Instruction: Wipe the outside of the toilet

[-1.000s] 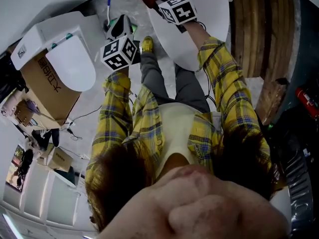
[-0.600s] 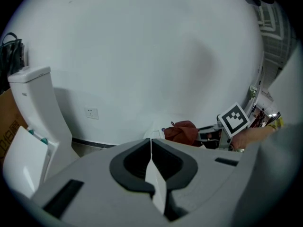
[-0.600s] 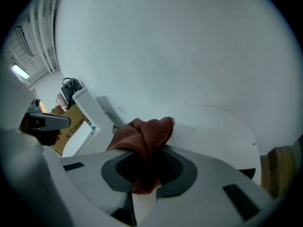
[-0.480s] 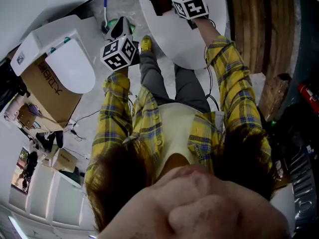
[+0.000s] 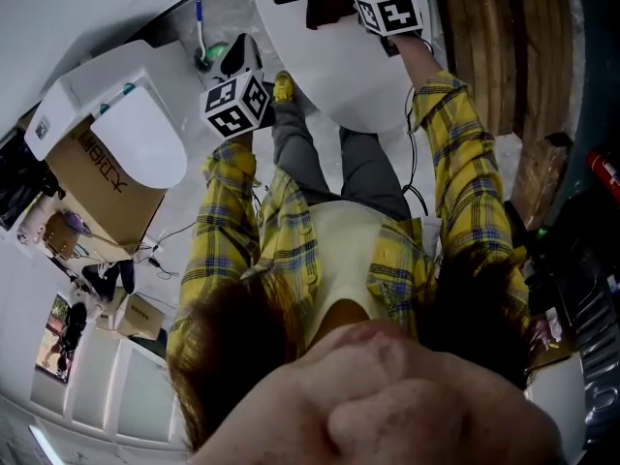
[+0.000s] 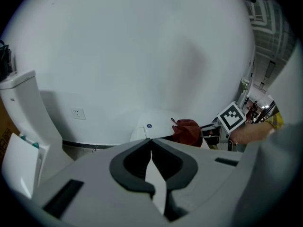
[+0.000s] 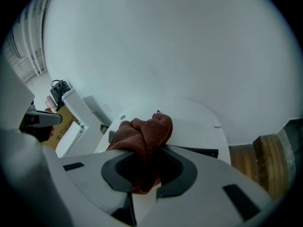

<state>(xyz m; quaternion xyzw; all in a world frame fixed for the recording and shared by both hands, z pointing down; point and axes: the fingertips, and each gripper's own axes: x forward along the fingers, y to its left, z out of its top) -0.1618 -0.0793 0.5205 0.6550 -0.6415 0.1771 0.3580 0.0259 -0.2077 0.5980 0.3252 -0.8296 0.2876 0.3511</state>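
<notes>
The right gripper (image 7: 144, 181) clenched the red cloth (image 7: 144, 134); toilet lid (image 7: 194, 126) lay just beyond it, far right. The left gripper (image 6: 151, 169), closed empty, was farther away.

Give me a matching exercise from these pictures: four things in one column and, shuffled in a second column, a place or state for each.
Things
1. dark red terry cloth
2. left tool
3. brown cardboard box
4. brown wooden boards

Places or states
A. shut, with nothing between its jaws
B. beside the second white toilet, at the head view's left
C. clamped in the right tool
D. at the head view's right, beyond the person's right sleeve

Pairs: 1-C, 2-A, 3-B, 4-D
</notes>
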